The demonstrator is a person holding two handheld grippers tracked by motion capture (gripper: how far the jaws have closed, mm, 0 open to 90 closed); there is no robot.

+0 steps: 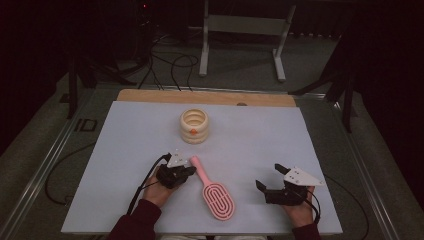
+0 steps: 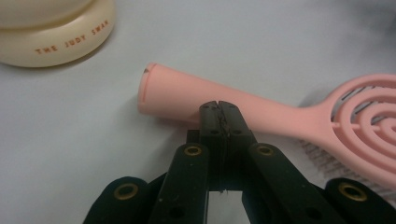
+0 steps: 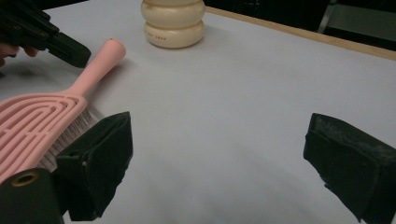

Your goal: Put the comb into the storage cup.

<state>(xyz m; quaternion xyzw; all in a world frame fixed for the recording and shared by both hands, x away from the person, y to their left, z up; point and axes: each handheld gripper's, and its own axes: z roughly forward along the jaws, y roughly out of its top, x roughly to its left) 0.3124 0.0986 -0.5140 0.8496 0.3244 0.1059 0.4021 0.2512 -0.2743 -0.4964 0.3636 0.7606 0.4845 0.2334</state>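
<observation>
Left gripper view: the left hand-held gripper point(image 2: 219, 108), jaws pressed together on nothing, noses against the pink hairbrush point(image 2: 280, 121) handle lying just ahead (right hand-held gripper point(image 3: 217, 154) wide, idle); nudging seems underway, reopening needed before any grasp.

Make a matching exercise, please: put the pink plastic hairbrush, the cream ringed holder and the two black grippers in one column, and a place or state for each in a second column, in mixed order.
Column 1:
1. pink plastic hairbrush
2. cream ringed holder
3. left gripper
4. right gripper

Column 2:
A. jaws wide apart, nothing between them
B. stands upright farther back on the white sheet
C. jaws shut together, tips at the brush handle
D. lies flat between the two grippers

Pairs: 1-D, 2-B, 3-C, 4-A
</observation>
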